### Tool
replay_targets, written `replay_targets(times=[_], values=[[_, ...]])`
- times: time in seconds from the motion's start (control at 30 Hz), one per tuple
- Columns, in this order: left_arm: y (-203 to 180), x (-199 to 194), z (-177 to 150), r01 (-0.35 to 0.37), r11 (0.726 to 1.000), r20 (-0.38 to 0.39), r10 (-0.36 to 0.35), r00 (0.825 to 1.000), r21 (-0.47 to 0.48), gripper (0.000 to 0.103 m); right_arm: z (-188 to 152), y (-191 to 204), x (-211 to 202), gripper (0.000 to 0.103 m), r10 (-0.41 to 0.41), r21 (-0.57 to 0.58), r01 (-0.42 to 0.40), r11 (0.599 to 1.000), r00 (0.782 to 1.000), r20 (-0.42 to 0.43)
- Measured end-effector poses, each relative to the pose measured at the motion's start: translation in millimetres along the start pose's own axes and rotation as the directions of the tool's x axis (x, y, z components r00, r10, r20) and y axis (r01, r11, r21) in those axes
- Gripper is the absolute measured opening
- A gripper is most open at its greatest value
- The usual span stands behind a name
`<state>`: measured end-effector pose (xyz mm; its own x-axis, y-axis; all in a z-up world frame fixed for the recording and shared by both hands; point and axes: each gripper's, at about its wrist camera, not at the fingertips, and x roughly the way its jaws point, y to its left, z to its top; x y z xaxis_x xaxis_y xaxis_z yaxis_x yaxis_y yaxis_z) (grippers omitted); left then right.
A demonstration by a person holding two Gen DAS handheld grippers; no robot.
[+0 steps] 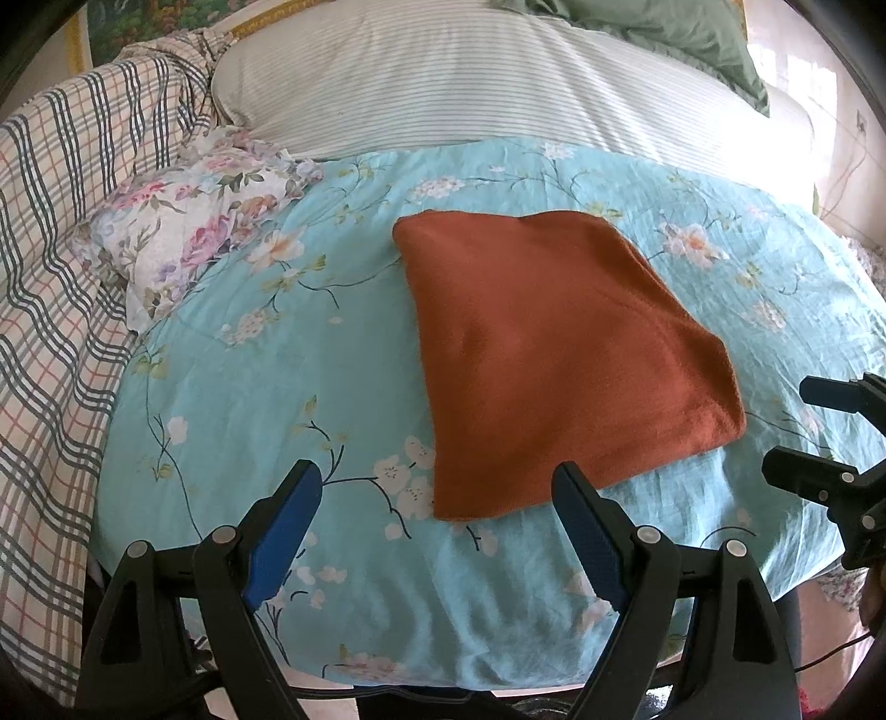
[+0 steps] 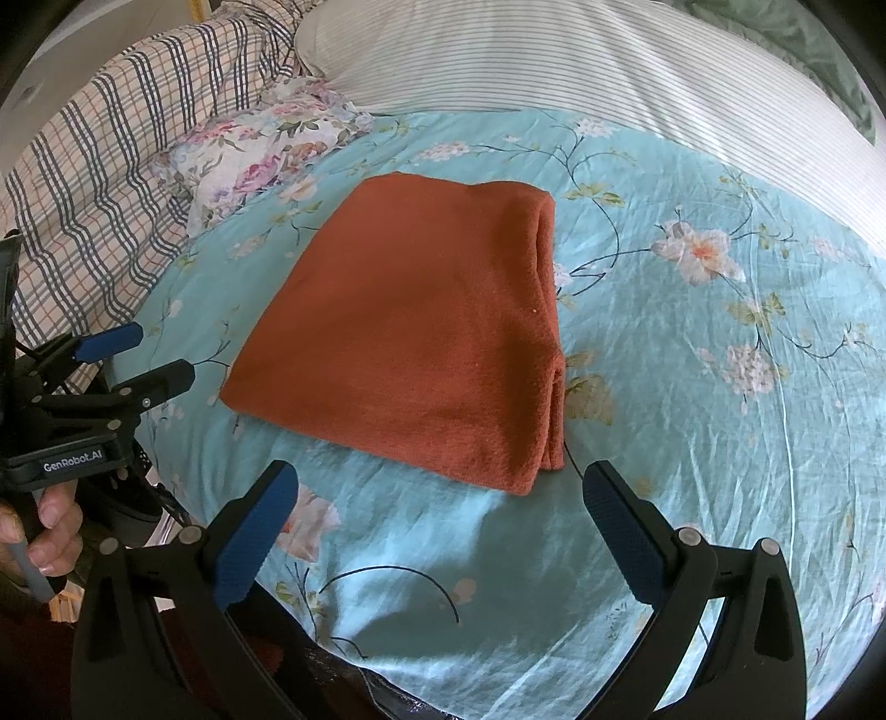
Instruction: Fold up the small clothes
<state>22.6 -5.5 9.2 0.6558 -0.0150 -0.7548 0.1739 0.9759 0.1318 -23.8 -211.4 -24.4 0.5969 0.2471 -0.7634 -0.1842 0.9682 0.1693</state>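
A rust-orange cloth (image 1: 559, 360) lies folded in a flat rectangle on the turquoise floral sheet (image 1: 277, 387); in the right wrist view (image 2: 410, 332) its stacked layers show along its right edge. My left gripper (image 1: 437, 487) is open and empty, hovering just short of the cloth's near edge. My right gripper (image 2: 440, 487) is open and empty, also just short of the near edge. Each gripper shows in the other's view, the right one (image 1: 786, 432) at the right border, the left one (image 2: 160, 354) at the left border.
A floral pillow (image 1: 194, 221) lies left of the cloth. A plaid blanket (image 1: 61, 249) is bunched along the left. A striped white pillow (image 1: 443, 83) lies behind, with a green pillow (image 1: 664, 27) beyond it. The sheet's front edge (image 1: 387, 675) drops off near me.
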Motion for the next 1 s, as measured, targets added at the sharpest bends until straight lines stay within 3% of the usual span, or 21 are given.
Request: replay_targets(times=[1.0], values=[[0.2,-3.7,-0.1,-0.002,1.0,0.006,0.002,1.0,-0.012,0.086,1.2,8.5,-2.1,0.102,0.001,0.004,-0.001,1.0,1.0,0.008]])
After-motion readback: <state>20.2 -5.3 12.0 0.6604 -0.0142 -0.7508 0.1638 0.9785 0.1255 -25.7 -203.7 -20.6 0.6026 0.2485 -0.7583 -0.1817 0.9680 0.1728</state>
